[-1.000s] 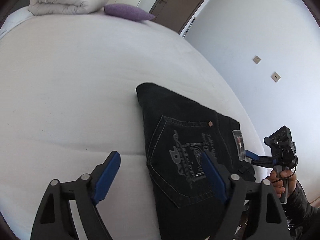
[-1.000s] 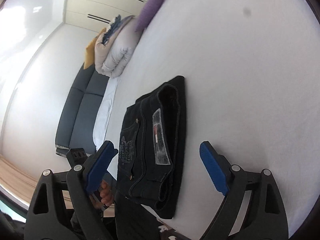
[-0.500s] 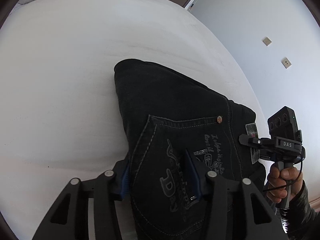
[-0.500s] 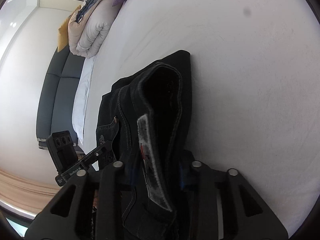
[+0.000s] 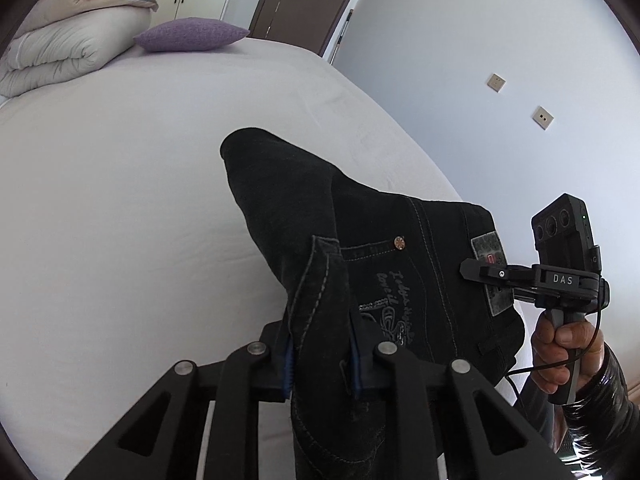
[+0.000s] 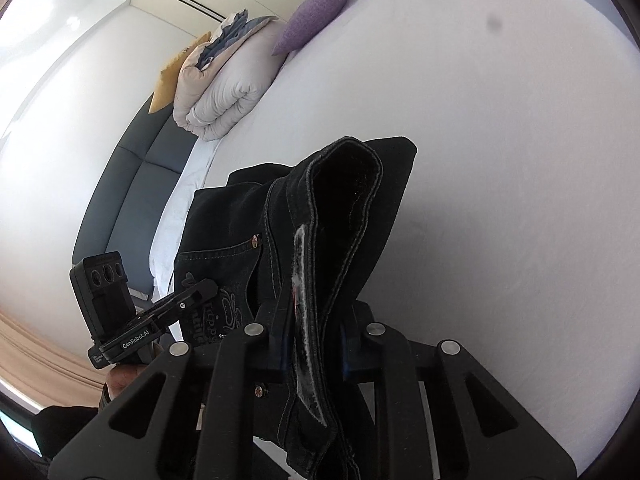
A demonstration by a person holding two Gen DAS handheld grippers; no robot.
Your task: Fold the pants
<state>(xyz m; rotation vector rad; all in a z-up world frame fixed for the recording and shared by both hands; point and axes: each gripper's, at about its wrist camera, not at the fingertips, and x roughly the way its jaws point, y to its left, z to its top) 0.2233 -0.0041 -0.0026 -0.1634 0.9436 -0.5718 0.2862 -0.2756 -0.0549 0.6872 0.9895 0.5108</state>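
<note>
The folded black jeans are lifted off the white bed, the far fold hanging down toward the sheet. My left gripper is shut on the back-pocket edge of the pants. My right gripper is shut on the waistband side with the grey label. The right gripper also shows in the left wrist view, at the label, held by a hand. The left gripper shows in the right wrist view at the pants' left side.
The white bed spreads under the pants. A folded duvet and a purple cushion lie at its far end. A wall with sockets runs on the right, a dark sofa beyond the bed.
Both grippers went from open above the pants to shut on their near edge, then lifted the near end of the folded pants off the bed.
</note>
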